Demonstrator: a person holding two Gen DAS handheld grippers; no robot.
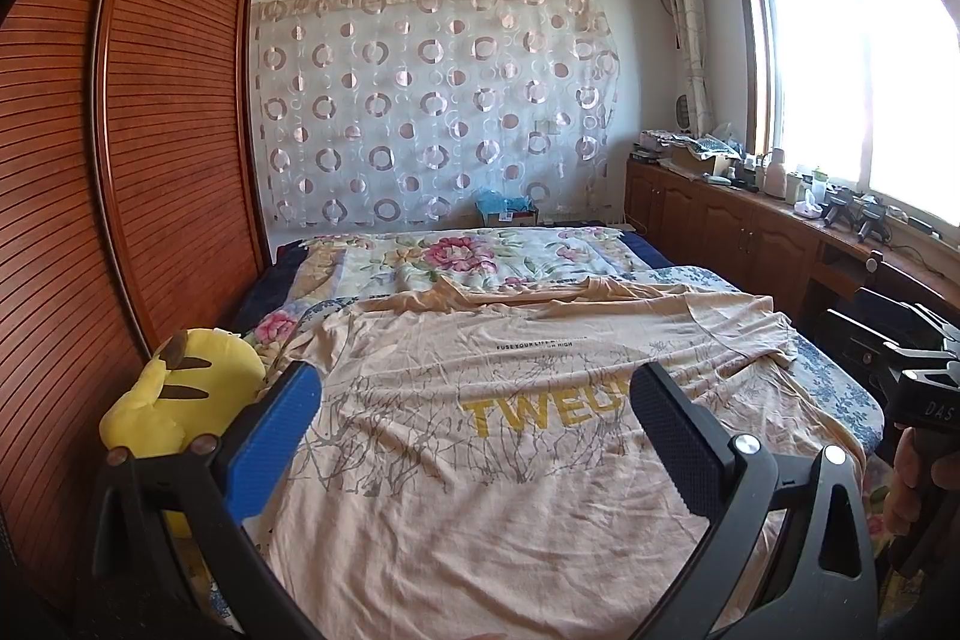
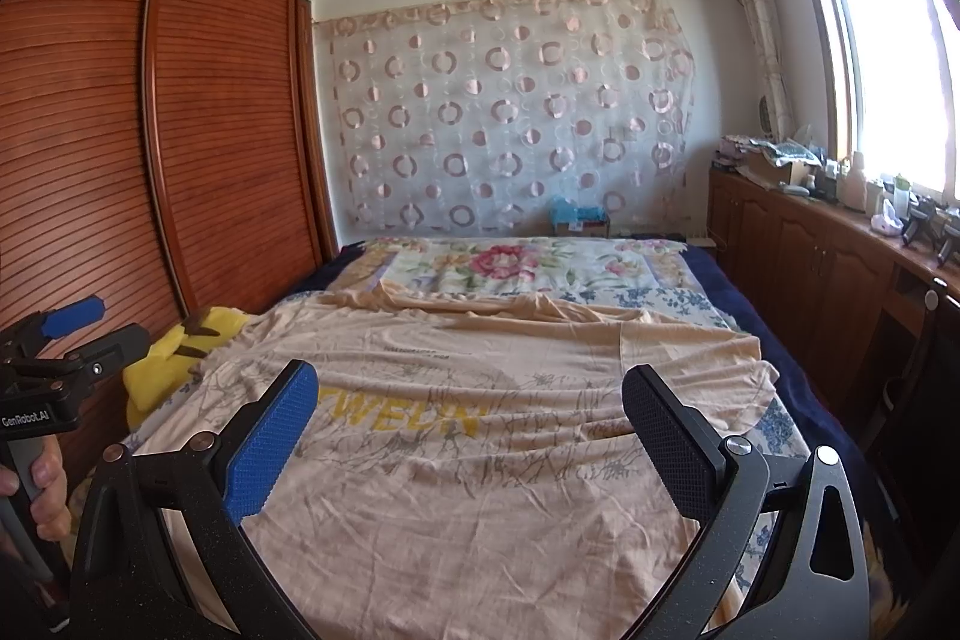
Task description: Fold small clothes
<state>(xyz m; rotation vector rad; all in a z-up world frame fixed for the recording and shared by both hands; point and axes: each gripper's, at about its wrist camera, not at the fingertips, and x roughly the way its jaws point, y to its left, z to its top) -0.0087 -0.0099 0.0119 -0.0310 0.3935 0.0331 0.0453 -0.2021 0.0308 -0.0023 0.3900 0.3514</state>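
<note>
A peach T-shirt (image 1: 480, 460) with yellow letters and a grey line print lies spread flat on the bed, front up; it also shows in the right wrist view (image 2: 480, 460). My left gripper (image 1: 474, 400) is open and empty, held above the shirt's near part. My right gripper (image 2: 468, 400) is open and empty too, above the same shirt a little to the right. The left gripper also shows at the left edge of the right wrist view (image 2: 60, 334), held in a hand. The right gripper's body shows at the right edge of the left wrist view (image 1: 924, 400).
The bed (image 1: 840, 394) has a floral cover. A yellow plush toy (image 1: 180, 400) lies at its left edge against a wooden slatted wardrobe (image 1: 150, 160). Wooden cabinets (image 1: 720, 226) with clutter run under the window on the right. A patterned curtain (image 1: 432, 112) hangs on the far wall.
</note>
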